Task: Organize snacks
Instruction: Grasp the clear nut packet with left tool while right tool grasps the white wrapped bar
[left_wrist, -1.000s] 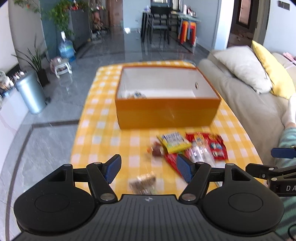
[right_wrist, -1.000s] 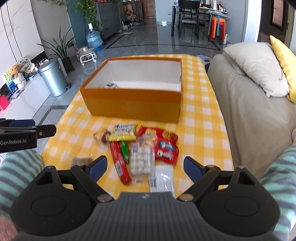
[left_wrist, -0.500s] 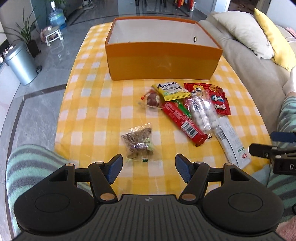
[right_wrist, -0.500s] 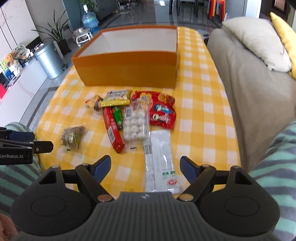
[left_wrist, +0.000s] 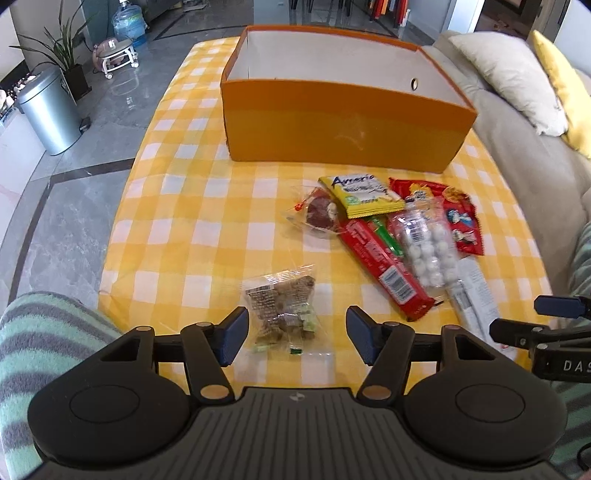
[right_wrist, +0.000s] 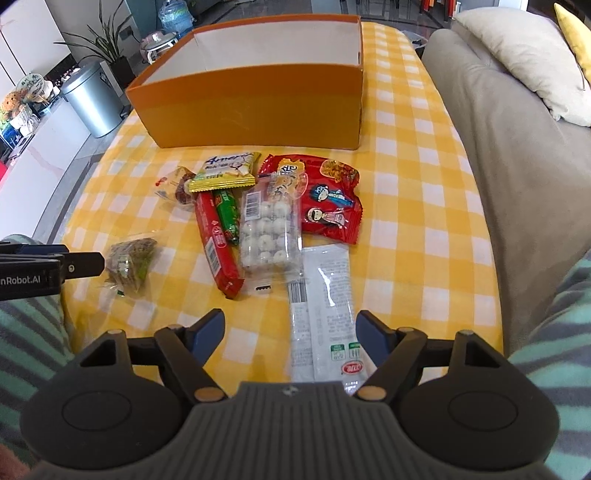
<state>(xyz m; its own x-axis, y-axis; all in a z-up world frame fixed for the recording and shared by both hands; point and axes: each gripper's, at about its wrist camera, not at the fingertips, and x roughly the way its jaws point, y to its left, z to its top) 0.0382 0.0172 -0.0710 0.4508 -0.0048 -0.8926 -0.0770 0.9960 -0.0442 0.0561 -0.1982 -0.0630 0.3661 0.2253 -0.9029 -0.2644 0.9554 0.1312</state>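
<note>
Left gripper (left_wrist: 295, 334): jaws closing, pads not yet touching the clear nut packet (left_wrist: 282, 308) lying between them on the yellow checked tablecloth (left_wrist: 192, 221). Right gripper (right_wrist: 291, 334): jaws closing, unclamped, around the white wrapper (right_wrist: 325, 314). Remaining snacks lie clustered just before the orange box (left_wrist: 343, 122).

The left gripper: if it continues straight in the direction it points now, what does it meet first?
Probably the clear nut packet, lying alone between the closing, not yet touching fingers of the left gripper; depth is uncertain.
</note>
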